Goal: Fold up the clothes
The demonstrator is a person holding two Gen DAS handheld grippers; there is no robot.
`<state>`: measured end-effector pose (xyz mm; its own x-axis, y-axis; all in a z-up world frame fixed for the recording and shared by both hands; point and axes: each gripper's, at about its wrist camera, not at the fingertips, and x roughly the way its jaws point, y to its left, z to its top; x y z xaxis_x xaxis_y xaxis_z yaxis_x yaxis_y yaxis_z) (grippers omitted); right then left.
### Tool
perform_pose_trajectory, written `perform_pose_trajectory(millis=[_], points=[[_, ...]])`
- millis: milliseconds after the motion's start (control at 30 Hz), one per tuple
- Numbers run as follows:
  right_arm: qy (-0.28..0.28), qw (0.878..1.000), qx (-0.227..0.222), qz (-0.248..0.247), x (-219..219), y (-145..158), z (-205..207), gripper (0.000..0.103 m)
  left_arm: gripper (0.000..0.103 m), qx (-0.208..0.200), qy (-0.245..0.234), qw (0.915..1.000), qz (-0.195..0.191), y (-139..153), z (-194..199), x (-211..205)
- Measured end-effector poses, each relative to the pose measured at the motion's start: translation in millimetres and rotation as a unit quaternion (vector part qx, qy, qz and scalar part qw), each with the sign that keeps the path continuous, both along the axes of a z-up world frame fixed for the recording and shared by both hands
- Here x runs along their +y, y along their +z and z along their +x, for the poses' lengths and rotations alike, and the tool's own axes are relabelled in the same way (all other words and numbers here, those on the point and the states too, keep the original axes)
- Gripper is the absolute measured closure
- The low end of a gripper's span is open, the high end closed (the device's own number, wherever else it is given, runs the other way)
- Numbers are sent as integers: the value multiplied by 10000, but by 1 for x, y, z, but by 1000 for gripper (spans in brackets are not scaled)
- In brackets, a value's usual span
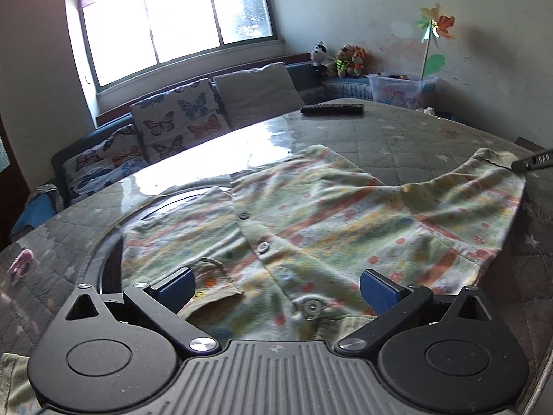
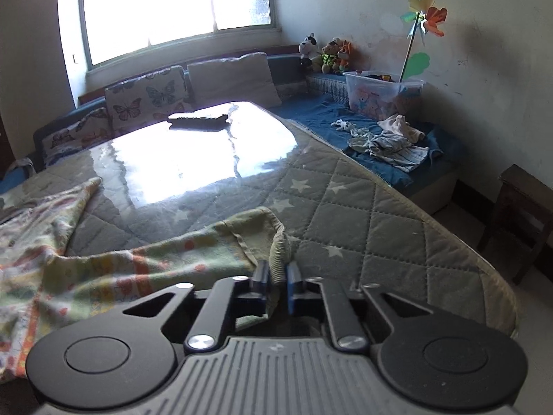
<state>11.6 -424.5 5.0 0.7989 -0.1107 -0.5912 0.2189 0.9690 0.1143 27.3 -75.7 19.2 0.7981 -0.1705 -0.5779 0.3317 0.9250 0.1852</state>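
Left wrist view: small pale-green button-front garment with orange and yellow print (image 1: 311, 214), spread flat on grey quilted star-pattern table cover under glossy clear sheet (image 1: 397, 131). Left gripper (image 1: 276, 288) low over the collar end, blue-padded jaws wide apart, nothing clasped (snap buttons visible between them). Tip of right gripper (image 1: 534, 162) at the far sleeve cuff, upper right. Black remote control (image 1: 331, 109) near the far table edge. Beyond: butterfly-print cushions (image 1: 176, 121), plain beige cushion (image 1: 255, 93), row of plush toys (image 1: 340, 58), paper pinwheel (image 1: 433, 26) standing in clear plastic bin (image 1: 397, 88).

Right wrist view: right gripper (image 2: 276, 276) clenched on the ribbed green sleeve cuff (image 2: 276, 263), fabric pinched between the blue pads, sleeve trailing left to the garment body (image 2: 52, 263) on the table cover (image 2: 363, 207). Remote control (image 2: 198, 119) in window glare. Heap of loose pale clothes (image 2: 387, 141) on blue bench cushion (image 2: 311, 110), right of table. Dark wooden chair (image 2: 522, 214) at far right.
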Motion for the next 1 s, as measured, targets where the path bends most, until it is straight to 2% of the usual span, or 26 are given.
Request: perform_pose_trajectory(millis=[100, 333, 433, 567, 800, 867, 1000], points=[[141, 9994, -259, 154, 6, 19, -5, 95, 0, 47, -47, 10000, 33, -4, -1, -2], [922, 9903, -876, 562, 40, 74, -7, 96, 0, 69, -75, 9999, -16, -8, -6, 3], [1466, 9808, -1070, 713, 70, 98, -1, 96, 0, 30, -16, 10000, -82, -7, -9, 9], [2072, 9682, -1187, 746, 111, 115, 9, 96, 0, -67, 126, 9997, -183, -3, -16, 22], [2941, 9466, -1076, 763, 181, 118, 25, 96, 0, -142, 467, 9982, -341, -1, -26, 49], [3213, 9386, -988, 780, 205, 113, 26, 96, 0, -141, 558, 9976, -383, -2, -28, 56], [3498, 9298, -807, 806, 236, 105, 26, 96, 0, -121, 713, 9964, -437, -3, -31, 67]])
